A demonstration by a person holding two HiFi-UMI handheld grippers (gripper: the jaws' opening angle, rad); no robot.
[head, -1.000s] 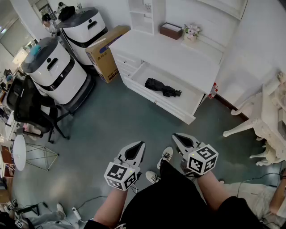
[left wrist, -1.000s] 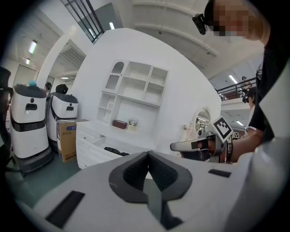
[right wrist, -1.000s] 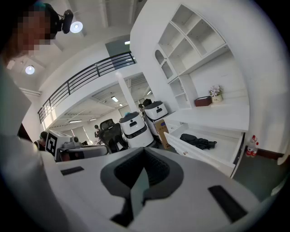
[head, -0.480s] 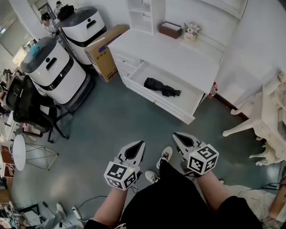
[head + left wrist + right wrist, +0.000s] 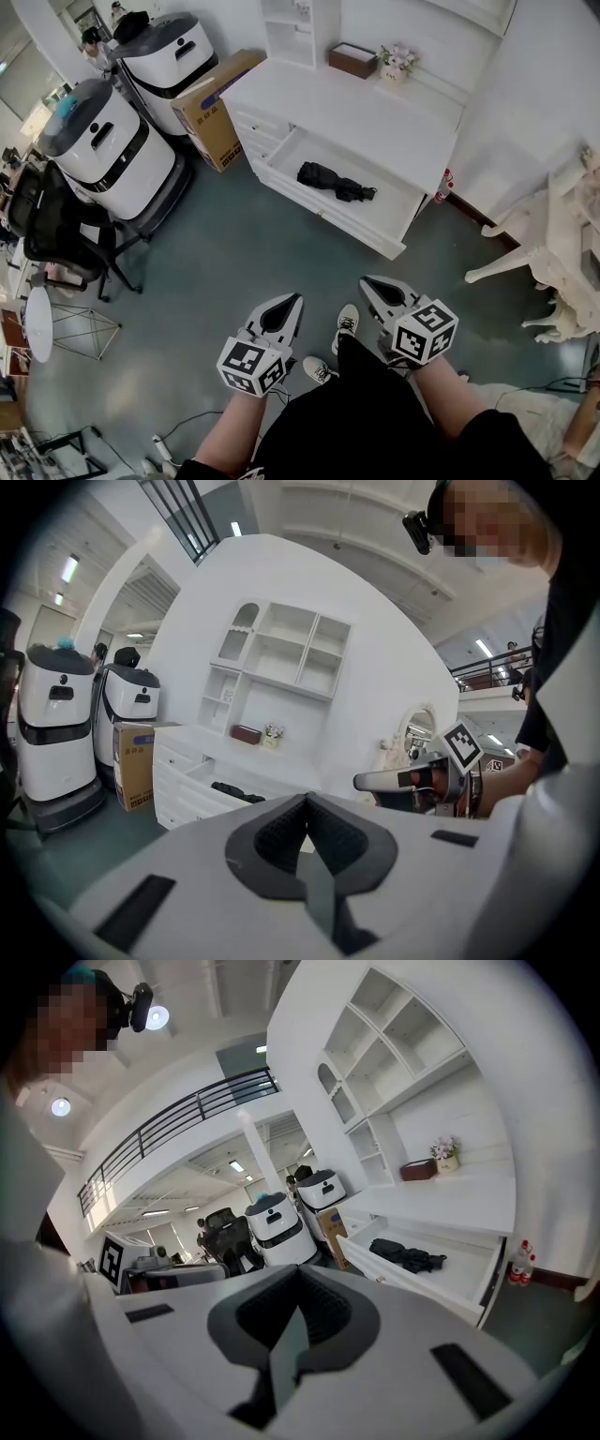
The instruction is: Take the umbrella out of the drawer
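Observation:
A folded black umbrella (image 5: 335, 181) lies in the open white drawer (image 5: 330, 219) of the dresser, far ahead across the floor. Both grippers hang low in front of the person's body, well short of the drawer. My left gripper (image 5: 292, 301) is shut with nothing between its jaws, and so is my right gripper (image 5: 368, 282). In the left gripper view, past the closed left gripper (image 5: 306, 799), I see the umbrella (image 5: 236, 790) and the right gripper (image 5: 359, 781). The right gripper view shows the umbrella (image 5: 408, 1254) in the drawer (image 5: 450, 1283) beyond the closed right gripper (image 5: 300, 1269).
Two white wheeled machines (image 5: 108, 150) and a cardboard box (image 5: 211, 103) stand left of the dresser. A black office chair (image 5: 56, 234) is at the far left. A white ornate table (image 5: 562, 253) stands at the right. A brown box (image 5: 352, 59) and flowers (image 5: 397, 64) sit on the dresser top.
The dresser has shifted slightly up and left in the head view as the camera moved. Both grippers stay where they were, still shut.

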